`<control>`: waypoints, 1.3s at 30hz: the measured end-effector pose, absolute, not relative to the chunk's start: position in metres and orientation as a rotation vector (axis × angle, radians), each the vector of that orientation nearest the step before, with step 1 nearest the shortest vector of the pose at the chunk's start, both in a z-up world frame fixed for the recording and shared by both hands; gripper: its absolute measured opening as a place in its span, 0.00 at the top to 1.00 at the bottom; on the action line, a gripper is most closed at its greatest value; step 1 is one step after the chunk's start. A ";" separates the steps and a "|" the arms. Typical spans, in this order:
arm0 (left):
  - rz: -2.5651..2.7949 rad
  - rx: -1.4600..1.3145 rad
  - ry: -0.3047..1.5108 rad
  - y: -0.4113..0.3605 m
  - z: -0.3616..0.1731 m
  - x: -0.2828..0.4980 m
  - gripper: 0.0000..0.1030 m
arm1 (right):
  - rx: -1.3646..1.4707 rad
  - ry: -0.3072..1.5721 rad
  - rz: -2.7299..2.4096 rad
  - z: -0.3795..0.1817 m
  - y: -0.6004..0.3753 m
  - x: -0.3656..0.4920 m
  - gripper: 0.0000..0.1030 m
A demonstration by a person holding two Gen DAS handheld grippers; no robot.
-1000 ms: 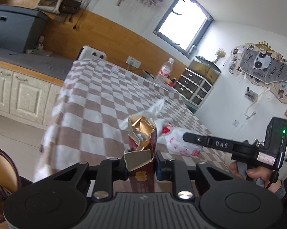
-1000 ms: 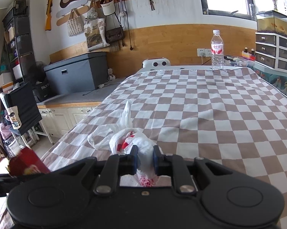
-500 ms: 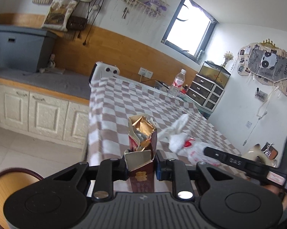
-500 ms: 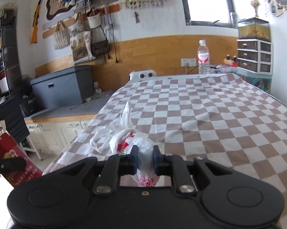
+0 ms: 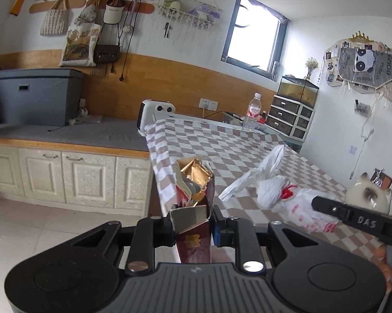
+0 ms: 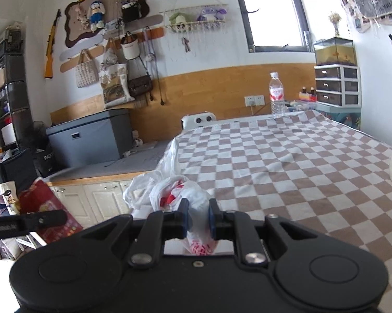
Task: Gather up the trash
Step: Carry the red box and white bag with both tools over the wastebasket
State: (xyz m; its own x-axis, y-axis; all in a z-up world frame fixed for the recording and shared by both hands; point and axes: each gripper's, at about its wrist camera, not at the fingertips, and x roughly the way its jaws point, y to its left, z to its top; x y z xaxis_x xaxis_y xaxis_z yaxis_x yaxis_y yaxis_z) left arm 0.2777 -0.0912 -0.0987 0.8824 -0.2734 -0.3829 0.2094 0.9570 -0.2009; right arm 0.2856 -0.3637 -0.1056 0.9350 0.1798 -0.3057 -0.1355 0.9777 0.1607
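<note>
My left gripper point(image 5: 193, 228) is shut on a torn red carton point(image 5: 194, 206) with gold foil at its open top, held off the left edge of the checkered table point(image 5: 222, 146). The carton also shows in the right wrist view point(image 6: 48, 206), low left. My right gripper point(image 6: 198, 220) is shut on a crumpled white plastic bag with red print point(image 6: 180, 195), held over the table's near left corner. The bag also shows in the left wrist view point(image 5: 282, 195), with the right gripper's body point(image 5: 352, 219) beside it.
A water bottle point(image 6: 276, 95) stands at the table's far end. A white heater point(image 5: 156, 114) sits behind the table. A grey box point(image 5: 34, 96) rests on the low white cabinets point(image 5: 65, 172) at left. A white cat figure point(image 5: 368, 198) stands at right.
The left gripper with the carton has swung left, off the table edge and over the floor. The right gripper has lifted slightly with the bag. Both grips are unchanged.
</note>
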 end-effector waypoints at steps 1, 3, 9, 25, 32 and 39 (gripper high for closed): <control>-0.249 -0.149 0.417 -0.088 -0.098 0.274 0.75 | 0.129 0.321 0.163 -0.104 -0.357 0.280 0.85; -0.240 -0.134 0.408 -0.080 -0.096 0.268 0.75 | 0.107 0.312 0.158 -0.101 -0.346 0.272 0.85; -0.209 -0.099 0.383 -0.051 -0.089 0.252 0.75 | 0.071 0.297 0.199 -0.089 -0.309 0.253 0.85; -0.081 -0.091 0.377 0.043 -0.096 0.243 0.75 | -0.091 0.336 0.338 -0.084 -0.197 0.262 0.85; -0.030 -0.095 0.394 0.079 -0.111 0.263 0.75 | -0.131 0.416 0.406 -0.092 -0.156 0.299 0.85; 0.011 -0.148 0.441 0.106 -0.147 0.306 0.75 | -0.169 0.554 0.445 -0.120 -0.116 0.361 0.85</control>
State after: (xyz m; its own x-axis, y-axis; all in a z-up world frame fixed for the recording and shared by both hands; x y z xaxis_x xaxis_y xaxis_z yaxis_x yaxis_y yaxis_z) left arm 0.3058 0.1065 -0.1465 0.9044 -0.0215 -0.4262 -0.0428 0.9891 -0.1406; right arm 0.3610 -0.1165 -0.1199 0.7588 0.3614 -0.5419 -0.4508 0.8919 -0.0364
